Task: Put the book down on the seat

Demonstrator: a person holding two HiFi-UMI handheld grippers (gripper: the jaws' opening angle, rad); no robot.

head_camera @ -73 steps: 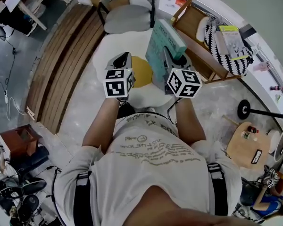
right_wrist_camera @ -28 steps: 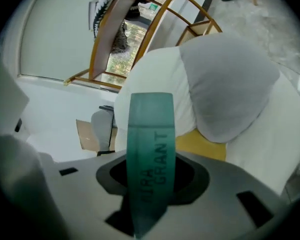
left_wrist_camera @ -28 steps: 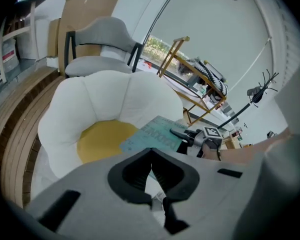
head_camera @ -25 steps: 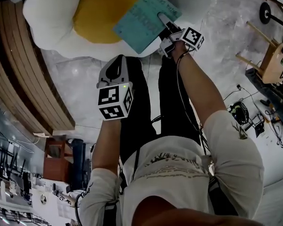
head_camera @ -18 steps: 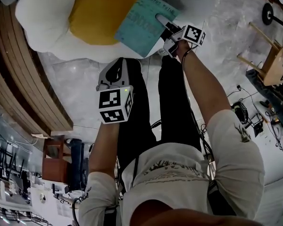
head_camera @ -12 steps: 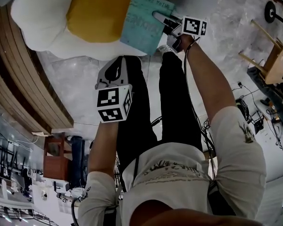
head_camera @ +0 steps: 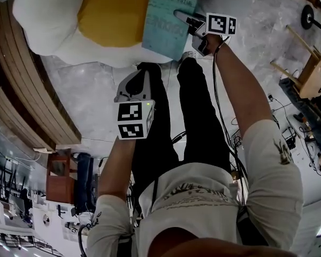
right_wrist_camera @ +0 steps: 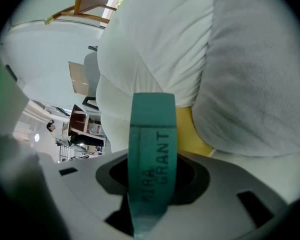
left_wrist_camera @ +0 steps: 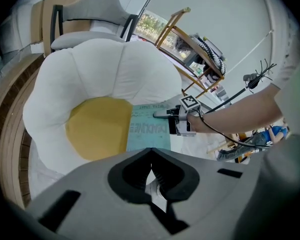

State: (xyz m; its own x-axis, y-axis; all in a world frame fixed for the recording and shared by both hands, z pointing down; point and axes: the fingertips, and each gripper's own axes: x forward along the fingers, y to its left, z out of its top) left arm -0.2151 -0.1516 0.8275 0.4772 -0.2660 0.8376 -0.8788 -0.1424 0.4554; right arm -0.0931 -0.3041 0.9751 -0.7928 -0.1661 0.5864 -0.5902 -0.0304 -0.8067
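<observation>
Currently listed, item by item:

- Book [head_camera: 167, 23]: teal cover, spine lettered "MIRA GRANT". It lies low over the seat, across the line where the yellow centre meets a white petal. One corner reaches toward the seat's front edge. Whether its full weight rests on the cushion cannot be told.
- Seat [head_camera: 48, 20]: a large white flower-shaped cushion with rounded petals and a yellow centre [head_camera: 115, 12]. It stands on the pale marbled floor [head_camera: 88, 90].
- Right gripper [head_camera: 186, 19]: extended forward on an outstretched arm, jaws clamped on the book's spine edge. In the right gripper view the spine stands upright between the two jaws, filling the gap.
- Left gripper [head_camera: 136, 82]: held back above the person's black-trousered legs [head_camera: 195, 111], well apart from the book. Its jaws are brought together at the tips with nothing between them.
- Surroundings: a slatted wooden platform [head_camera: 21, 90] to the left of the seat. A grey chair [left_wrist_camera: 87, 14] stands behind the seat. A wooden stool [head_camera: 313, 71] stands off to the right.
</observation>
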